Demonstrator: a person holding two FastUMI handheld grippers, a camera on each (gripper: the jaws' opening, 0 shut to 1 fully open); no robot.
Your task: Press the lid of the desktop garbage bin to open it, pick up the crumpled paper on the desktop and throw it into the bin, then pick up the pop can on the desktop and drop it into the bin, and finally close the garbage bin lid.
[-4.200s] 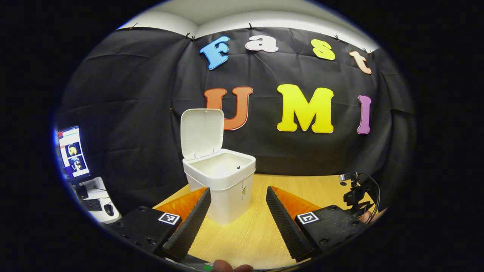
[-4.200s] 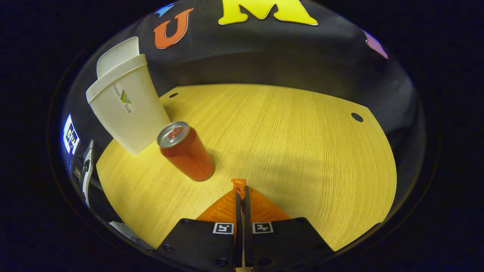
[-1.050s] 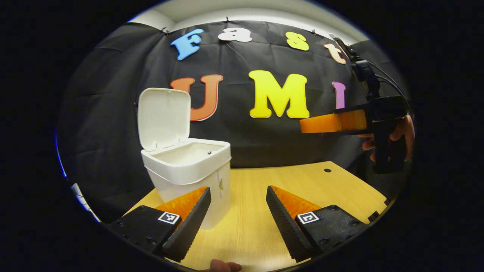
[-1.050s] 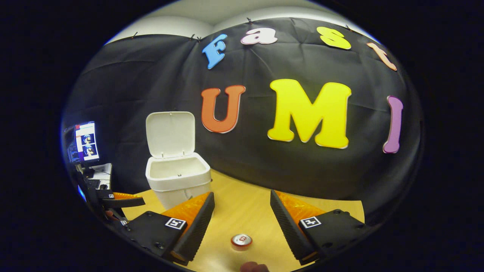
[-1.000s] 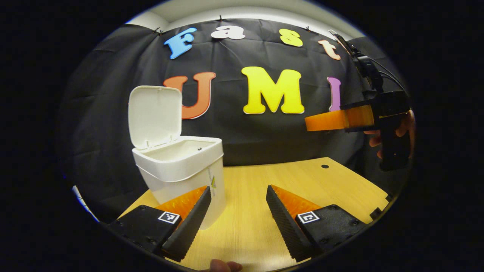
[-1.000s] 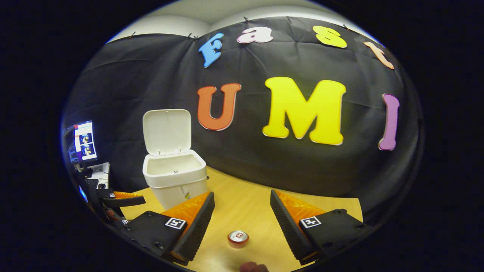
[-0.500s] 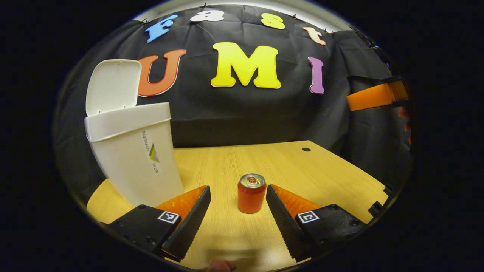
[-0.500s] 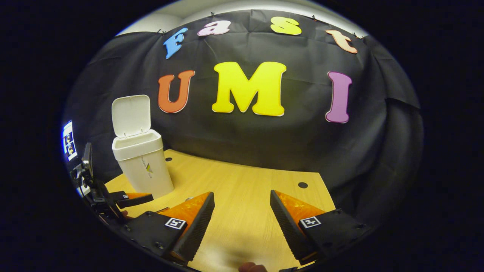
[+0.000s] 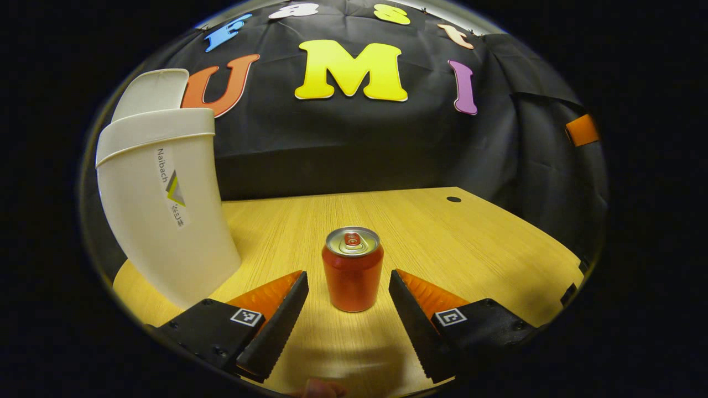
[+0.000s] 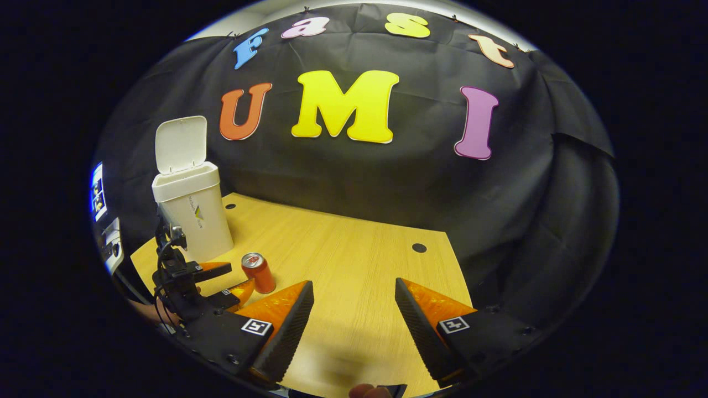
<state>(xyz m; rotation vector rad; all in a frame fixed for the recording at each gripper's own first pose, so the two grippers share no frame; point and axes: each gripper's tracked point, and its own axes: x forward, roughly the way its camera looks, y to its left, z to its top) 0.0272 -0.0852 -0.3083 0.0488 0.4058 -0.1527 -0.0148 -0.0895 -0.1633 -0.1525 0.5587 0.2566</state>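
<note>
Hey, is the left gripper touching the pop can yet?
Apart. In the left gripper view the pop can stands upright between the open fingers of the left gripper, with bare table showing on both sides of it.

Black gripper bodies (image 9: 221,331) carry square markers, screws, cables.

Light comes from above and falls evenly on the wooden table (image 9: 442,243), which shows bright and warm, while the dark cloth wall (image 10: 387,182) soaks it up. The can (image 9: 352,269) carries a small glint on its metal top and throws a soft shadow toward the camera. Both views are sharp in the middle. The fisheye lens bends the white bin (image 9: 160,204) strongly near the edge, and the rim darkens and smears slightly.
</note>
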